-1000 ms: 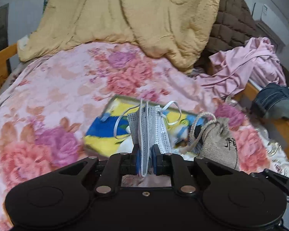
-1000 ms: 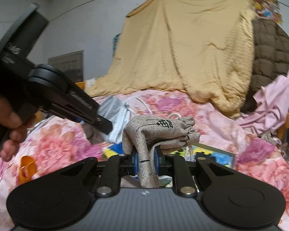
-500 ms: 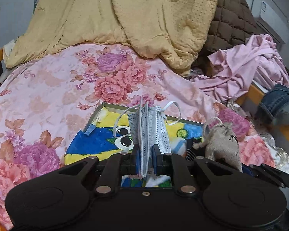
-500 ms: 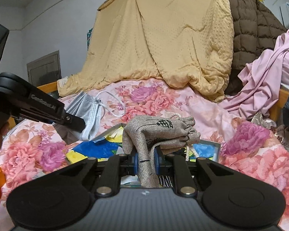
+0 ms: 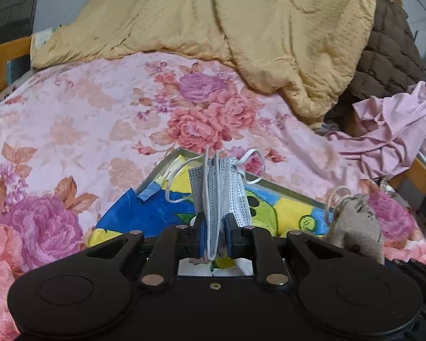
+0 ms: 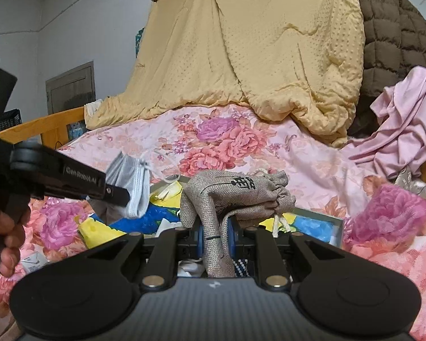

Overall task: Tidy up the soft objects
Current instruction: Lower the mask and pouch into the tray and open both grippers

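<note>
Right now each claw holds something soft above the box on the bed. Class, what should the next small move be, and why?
Probably lower the left claw a little and release the face mask into the open box. The mask hangs pinched directly over the box's colourful interior, so a short drop should land it inside. The right claw, shut on the burlap pouch, could follow.

A shallow tray (image 5: 173, 159) is laid on the bedspread (image 5: 71, 119), near the middle of the bed. Above the tray, a face mask (image 5: 218, 190) is held between the fingers of the left gripper (image 5: 214, 234). To its right, a drawstring pouch (image 6: 230, 196) is held in the right gripper (image 6: 215, 237), probably just over the tray's right part. Behind the tray, a quilt (image 5: 241, 28) is piled at the far end, and crumpled clothes (image 5: 392, 130) are heaped to the right.
</note>
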`<control>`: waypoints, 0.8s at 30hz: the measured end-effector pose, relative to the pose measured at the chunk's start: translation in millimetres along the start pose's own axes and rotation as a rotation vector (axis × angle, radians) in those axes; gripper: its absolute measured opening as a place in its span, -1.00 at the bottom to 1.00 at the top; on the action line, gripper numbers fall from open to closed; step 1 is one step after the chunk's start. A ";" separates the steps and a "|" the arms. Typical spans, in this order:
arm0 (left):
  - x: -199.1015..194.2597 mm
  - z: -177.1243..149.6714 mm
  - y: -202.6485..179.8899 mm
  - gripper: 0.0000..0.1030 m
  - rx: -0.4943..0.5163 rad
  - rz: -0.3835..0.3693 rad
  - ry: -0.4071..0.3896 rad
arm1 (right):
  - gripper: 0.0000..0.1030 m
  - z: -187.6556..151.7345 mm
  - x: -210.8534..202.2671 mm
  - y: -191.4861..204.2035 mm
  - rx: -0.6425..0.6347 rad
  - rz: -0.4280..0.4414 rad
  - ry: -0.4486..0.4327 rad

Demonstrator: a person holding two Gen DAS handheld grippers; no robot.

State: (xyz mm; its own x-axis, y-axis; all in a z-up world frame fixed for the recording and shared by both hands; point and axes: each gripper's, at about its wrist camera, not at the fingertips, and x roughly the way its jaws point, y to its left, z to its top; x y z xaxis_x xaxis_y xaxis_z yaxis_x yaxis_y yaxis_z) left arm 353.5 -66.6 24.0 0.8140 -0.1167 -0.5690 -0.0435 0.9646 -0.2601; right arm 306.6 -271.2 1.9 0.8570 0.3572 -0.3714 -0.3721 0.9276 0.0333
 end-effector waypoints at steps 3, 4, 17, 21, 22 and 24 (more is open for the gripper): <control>12.2 -3.6 0.8 -0.70 -0.004 0.004 0.021 | -0.65 -3.8 8.7 -1.7 0.008 0.007 0.019; 15.9 -5.1 0.0 -0.70 0.001 0.007 0.031 | -0.64 -5.0 10.9 -2.8 0.013 0.010 0.026; 44.3 -26.4 -7.1 -0.67 0.034 0.063 0.150 | -0.48 -17.8 24.4 -4.9 0.024 0.019 0.087; 45.8 -29.1 -4.5 -0.65 0.026 0.069 0.161 | -0.38 -20.8 27.4 -1.2 0.004 0.016 0.099; 45.7 -29.7 -4.2 -0.64 0.025 0.071 0.163 | -0.37 -21.0 27.8 -0.2 0.000 0.016 0.099; 46.4 -30.3 -3.0 -0.64 0.021 0.072 0.167 | -0.33 -21.3 27.7 1.2 -0.006 0.013 0.098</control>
State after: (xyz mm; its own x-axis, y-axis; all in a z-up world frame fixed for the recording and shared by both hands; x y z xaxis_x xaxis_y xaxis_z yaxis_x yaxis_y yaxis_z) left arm 373.9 -82.1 -25.3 0.7018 -0.0835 -0.7075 -0.0841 0.9764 -0.1988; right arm 322.3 -262.5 -28.1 0.8133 0.3569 -0.4596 -0.3859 0.9220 0.0333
